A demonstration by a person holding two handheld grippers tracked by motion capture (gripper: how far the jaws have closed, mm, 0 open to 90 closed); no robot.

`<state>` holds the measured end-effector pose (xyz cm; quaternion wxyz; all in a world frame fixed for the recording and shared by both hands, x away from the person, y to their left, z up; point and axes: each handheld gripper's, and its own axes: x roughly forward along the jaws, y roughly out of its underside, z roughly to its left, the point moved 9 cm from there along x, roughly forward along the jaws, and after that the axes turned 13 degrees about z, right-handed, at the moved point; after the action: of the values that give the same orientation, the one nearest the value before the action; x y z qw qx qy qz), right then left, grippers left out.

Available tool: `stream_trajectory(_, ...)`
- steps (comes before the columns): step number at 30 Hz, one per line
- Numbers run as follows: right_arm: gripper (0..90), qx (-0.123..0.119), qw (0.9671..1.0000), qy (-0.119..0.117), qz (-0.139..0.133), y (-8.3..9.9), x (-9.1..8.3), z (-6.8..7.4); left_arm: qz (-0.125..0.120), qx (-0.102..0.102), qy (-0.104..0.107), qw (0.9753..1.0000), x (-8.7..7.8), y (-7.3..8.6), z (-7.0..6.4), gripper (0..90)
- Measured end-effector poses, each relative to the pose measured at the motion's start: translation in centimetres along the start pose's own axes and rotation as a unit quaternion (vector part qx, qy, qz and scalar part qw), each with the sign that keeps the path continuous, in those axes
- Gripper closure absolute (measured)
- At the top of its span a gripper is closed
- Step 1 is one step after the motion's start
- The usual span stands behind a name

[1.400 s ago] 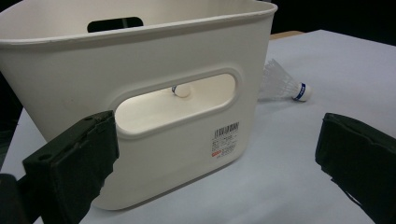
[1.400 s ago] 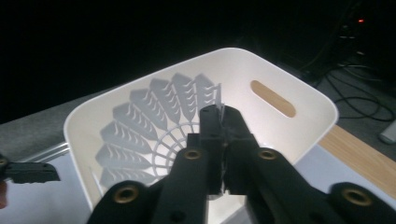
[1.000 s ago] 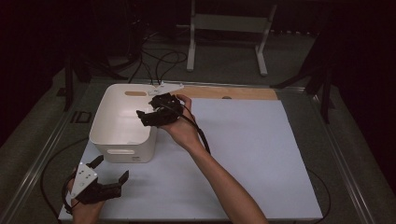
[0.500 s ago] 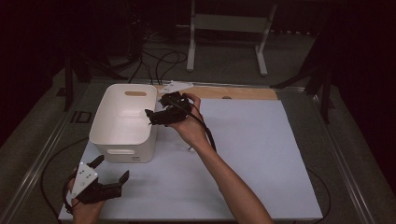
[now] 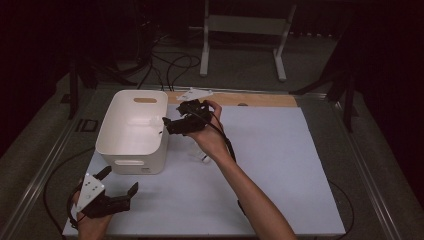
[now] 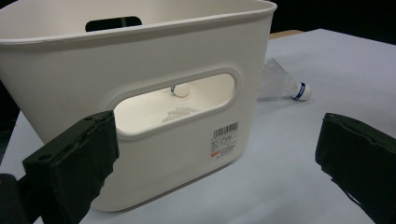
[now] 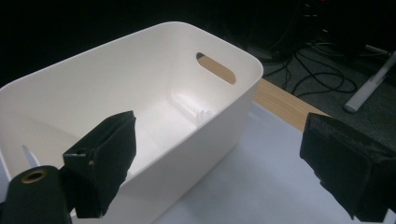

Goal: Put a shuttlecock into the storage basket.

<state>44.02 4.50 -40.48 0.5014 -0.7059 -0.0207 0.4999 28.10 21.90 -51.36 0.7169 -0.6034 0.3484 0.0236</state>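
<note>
A white plastic bin (image 5: 131, 131) with handle slots stands on the left part of the white mat. My right gripper (image 5: 168, 126) is held at the bin's right rim, jaws open and empty, pointing into the bin (image 7: 177, 107). A white shuttlecock (image 7: 203, 115) lies on the bin floor. Through the near handle slot a shuttlecock's cork (image 6: 180, 90) shows inside. Another shuttlecock (image 6: 283, 84) lies on the mat right of the bin, below the right hand (image 5: 201, 156). My left gripper (image 5: 118, 181) hovers open and empty before the bin's near wall (image 6: 187, 140).
The white mat (image 5: 280, 165) covers most of the table, with a wooden strip (image 5: 260, 100) along the back. Metal rails run down both table sides. Cables and a white stand (image 5: 240, 30) lie on the dark floor beyond.
The right gripper has drifted a little to the right, from over the bin to its right rim. The left gripper has barely moved.
</note>
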Motion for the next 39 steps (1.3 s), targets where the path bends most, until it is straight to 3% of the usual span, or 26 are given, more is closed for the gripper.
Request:
stream_trajectory(18, 10.8, 0.006, 0.9994, 0.034, 0.011, 1.7, -0.5, -2.6, 0.000, -0.001, 0.000, 1.0000, 0.0, 0.0, 0.1, 0.0)
stream_trajectory(39, 10.9, 0.018, 0.9986, 0.044, 0.022, 3.1, -0.2, -3.9, -0.001, -0.001, 0.000, 1.0000, 0.0, -0.1, 0.0, 0.0)
